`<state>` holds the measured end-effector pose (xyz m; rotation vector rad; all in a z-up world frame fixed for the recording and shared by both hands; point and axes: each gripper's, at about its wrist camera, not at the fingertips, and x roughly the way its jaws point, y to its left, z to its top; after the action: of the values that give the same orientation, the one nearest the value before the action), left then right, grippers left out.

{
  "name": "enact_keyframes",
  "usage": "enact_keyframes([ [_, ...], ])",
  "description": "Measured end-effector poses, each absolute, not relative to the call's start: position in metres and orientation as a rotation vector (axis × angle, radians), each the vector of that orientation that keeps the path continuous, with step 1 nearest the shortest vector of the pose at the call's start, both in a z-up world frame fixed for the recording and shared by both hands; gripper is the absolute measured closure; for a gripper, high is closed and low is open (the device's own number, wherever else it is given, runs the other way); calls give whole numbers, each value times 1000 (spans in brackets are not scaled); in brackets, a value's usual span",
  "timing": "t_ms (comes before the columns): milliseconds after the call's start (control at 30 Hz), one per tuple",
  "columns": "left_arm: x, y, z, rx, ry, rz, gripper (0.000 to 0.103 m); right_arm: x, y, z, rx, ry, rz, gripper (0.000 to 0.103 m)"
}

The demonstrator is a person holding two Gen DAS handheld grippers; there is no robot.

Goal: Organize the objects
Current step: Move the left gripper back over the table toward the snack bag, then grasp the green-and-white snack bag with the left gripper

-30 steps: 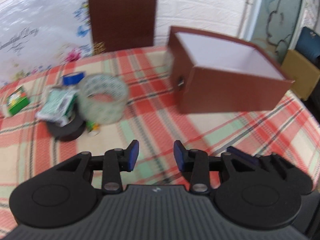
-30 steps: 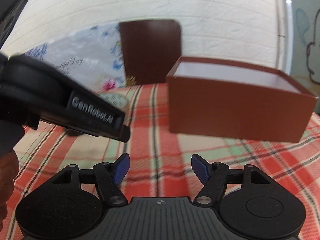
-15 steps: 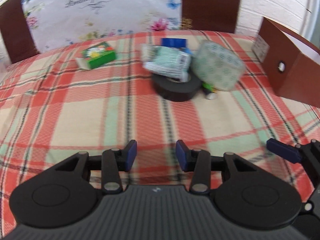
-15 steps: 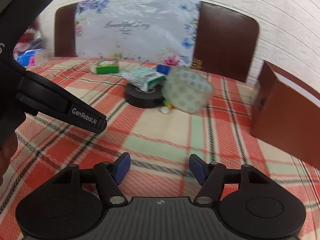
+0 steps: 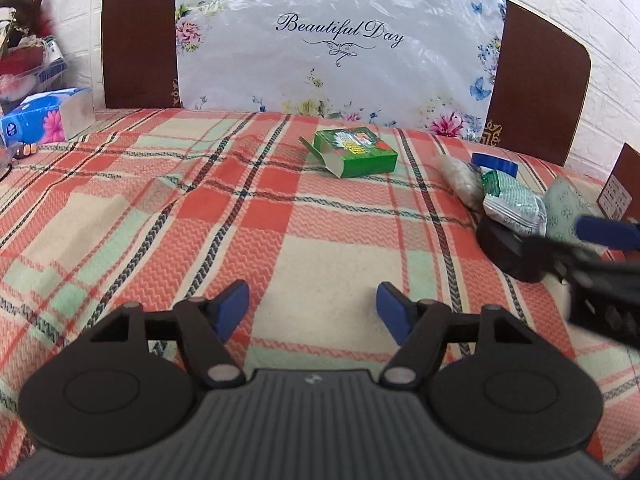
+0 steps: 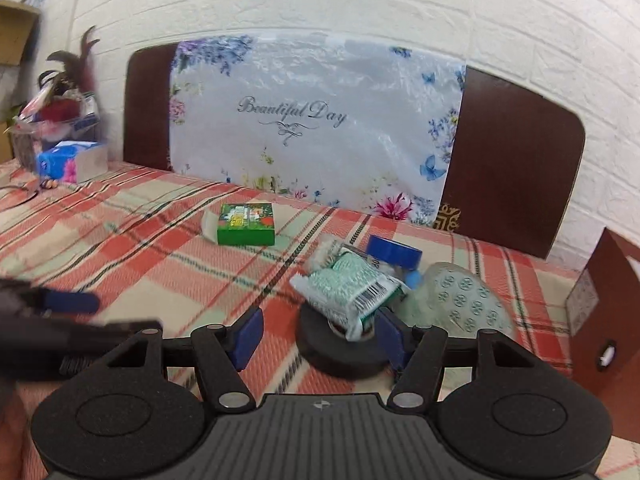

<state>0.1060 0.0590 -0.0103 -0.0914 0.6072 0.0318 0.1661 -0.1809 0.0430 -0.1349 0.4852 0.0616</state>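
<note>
A pile lies on the plaid tablecloth: a black tape roll (image 6: 344,350), a green-and-white packet (image 6: 352,288) on it, a blue tape roll (image 6: 394,251), a clear patterned tape roll (image 6: 464,300). A green box (image 6: 246,224) lies apart to the left; it also shows in the left wrist view (image 5: 354,152). My right gripper (image 6: 318,334) is open, low over the table, its fingers around the near edge of the black roll. My left gripper (image 5: 312,308) is open and empty over bare cloth, left of the pile (image 5: 512,208).
A brown open box (image 6: 608,312) stands at the right edge. A floral "Beautiful Day" sheet (image 6: 312,120) leans on two brown chair backs behind the table. A blue tissue pack (image 6: 64,160) and a feathered ornament (image 6: 64,92) sit at the far left.
Both views have swung left, away from the brown box, toward the pile. The right gripper has come close to the black roll. The left gripper's jaws have opened wider.
</note>
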Motion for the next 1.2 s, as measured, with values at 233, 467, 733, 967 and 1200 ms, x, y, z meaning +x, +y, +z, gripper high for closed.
enact_keyframes([
  [233, 106, 63, -14, -112, 594, 11, 24, 212, -190, 31, -17, 526, -42, 36],
  [467, 106, 66, -14, -137, 588, 1, 22, 183, -186, 37, -59, 498, 20, 51],
  [733, 108, 64, -13, -116, 601, -11, 20, 102, -164, 20, -229, 562, 148, 51],
  [967, 105, 54, -11, -39, 652, -12, 19, 73, -172, 17, -206, 569, 147, 38],
  [1200, 83, 44, 17, -238, 778, -206, 21, 68, -184, 13, -108, 591, 131, 29],
])
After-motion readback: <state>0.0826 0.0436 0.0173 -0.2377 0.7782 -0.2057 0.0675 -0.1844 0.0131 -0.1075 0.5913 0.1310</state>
